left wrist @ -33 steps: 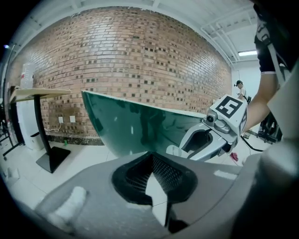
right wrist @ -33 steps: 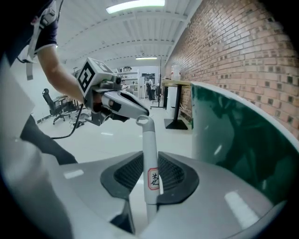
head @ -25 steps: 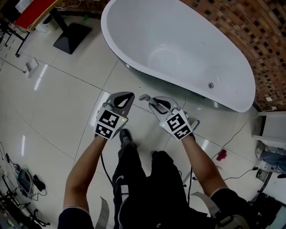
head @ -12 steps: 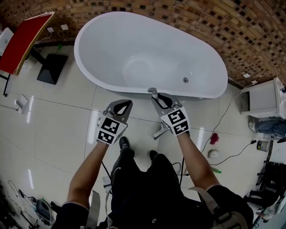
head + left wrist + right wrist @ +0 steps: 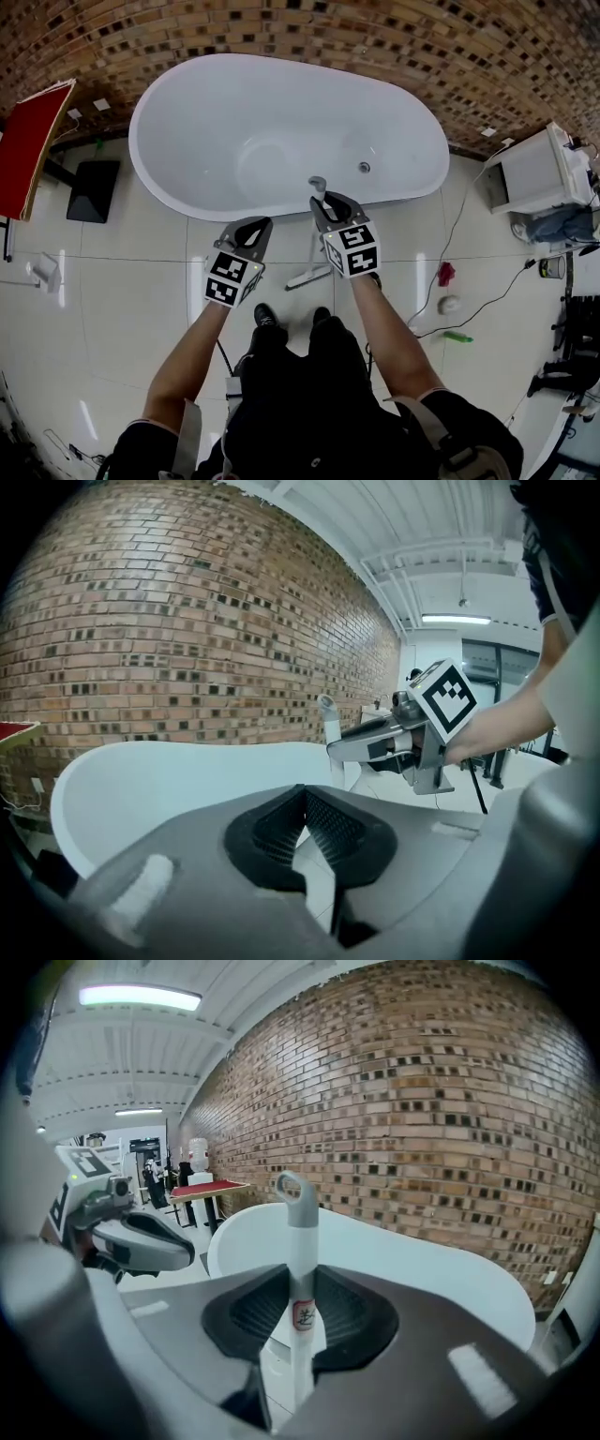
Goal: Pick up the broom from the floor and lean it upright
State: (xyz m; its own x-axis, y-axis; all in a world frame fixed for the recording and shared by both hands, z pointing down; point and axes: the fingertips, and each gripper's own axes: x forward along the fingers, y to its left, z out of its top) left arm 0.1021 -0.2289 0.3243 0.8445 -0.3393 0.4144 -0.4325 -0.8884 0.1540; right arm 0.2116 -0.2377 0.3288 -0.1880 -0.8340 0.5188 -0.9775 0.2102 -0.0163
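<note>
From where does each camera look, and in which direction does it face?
Head view: on the person's head, looking steeply down at bathtub and floor; shows forearms, legs, left gripper, right gripper.
Left gripper view: on the left gripper, facing bathtub and brick wall; shows own shut jaws, right gripper.
Right gripper view: on the right gripper, facing brick wall; jaws clamp the broom.
Shared: all three show the bathtub.

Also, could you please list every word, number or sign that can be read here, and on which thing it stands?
Label on the broom handle: one dark character in a red frame, too blurred to read.
Cube on the left gripper and cube on the right gripper: black-and-white square patterns, no words.
No other text is readable.
</note>
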